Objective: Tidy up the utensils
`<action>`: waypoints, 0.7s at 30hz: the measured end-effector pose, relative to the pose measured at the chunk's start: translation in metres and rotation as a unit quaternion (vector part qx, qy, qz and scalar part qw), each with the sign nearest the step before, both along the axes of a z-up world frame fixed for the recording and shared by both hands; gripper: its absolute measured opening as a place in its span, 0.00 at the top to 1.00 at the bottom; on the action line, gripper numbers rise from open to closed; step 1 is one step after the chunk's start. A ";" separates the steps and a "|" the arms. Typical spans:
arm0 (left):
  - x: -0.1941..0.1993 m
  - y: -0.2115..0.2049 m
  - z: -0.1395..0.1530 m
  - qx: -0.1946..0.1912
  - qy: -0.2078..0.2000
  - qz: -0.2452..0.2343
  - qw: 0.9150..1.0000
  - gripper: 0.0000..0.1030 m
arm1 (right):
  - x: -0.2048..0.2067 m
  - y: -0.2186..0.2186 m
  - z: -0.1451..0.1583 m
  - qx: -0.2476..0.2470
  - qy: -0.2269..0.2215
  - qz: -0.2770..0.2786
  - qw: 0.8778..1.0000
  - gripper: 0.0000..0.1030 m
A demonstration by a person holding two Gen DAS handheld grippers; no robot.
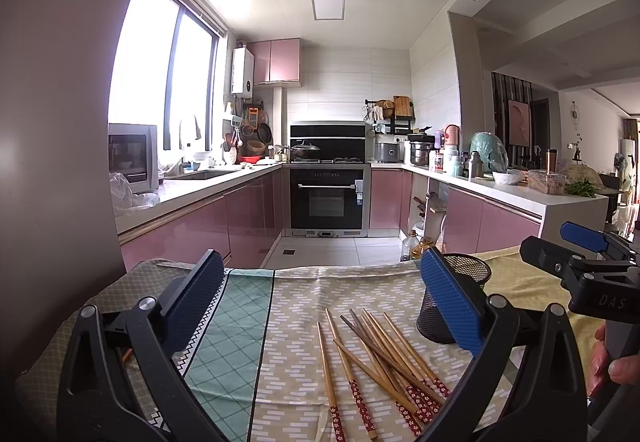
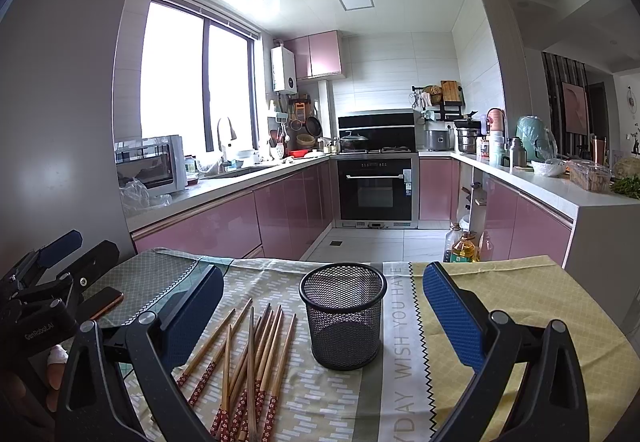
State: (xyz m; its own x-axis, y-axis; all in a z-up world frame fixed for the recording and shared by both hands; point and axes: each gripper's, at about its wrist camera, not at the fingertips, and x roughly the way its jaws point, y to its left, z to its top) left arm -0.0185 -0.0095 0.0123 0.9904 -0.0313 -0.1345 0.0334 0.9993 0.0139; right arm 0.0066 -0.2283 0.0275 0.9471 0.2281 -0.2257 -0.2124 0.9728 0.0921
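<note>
Tan wooden chopsticks (image 2: pixel 248 354) tipped in red floral print are seen at 9 o'clock of a black mesh cup (image 2: pixel 343 316), on a tablecloth (image 2: pixel 520 294) patterned in beige dashes, teal lattice and yellow; blue gripper pads (image 2: pixel 452 318) are shown.

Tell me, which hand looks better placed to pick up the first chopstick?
Probably the left. The chopsticks lie straight ahead between the open jaws of the left gripper. The right gripper frames the empty mesh cup instead, with the chopsticks off to its left.
</note>
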 end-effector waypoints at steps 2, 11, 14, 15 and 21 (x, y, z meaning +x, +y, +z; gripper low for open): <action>0.000 -0.001 0.000 0.000 0.000 0.001 1.000 0.06 | 0.000 -0.001 0.000 0.001 0.001 0.001 1.000 0.06; -0.001 -0.001 -0.001 0.000 0.000 0.000 1.000 0.06 | 0.001 -0.002 0.000 0.002 0.002 0.002 1.000 0.06; -0.001 -0.001 -0.001 0.000 0.000 0.000 1.000 0.06 | 0.001 -0.002 -0.001 0.003 0.002 0.001 1.000 0.06; -0.001 -0.001 -0.001 0.000 0.000 0.000 1.000 0.06 | 0.000 -0.002 0.000 0.003 0.002 0.001 1.000 0.06; -0.001 0.000 -0.001 0.000 0.000 0.000 1.000 0.06 | 0.001 -0.002 -0.001 0.003 0.002 0.002 1.000 0.06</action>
State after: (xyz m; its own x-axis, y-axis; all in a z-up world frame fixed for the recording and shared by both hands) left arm -0.0192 -0.0100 0.0111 0.9904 -0.0313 -0.1347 0.0334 0.9994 0.0134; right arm 0.0072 -0.2303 0.0262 0.9454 0.2329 -0.2280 -0.2153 0.9714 0.0997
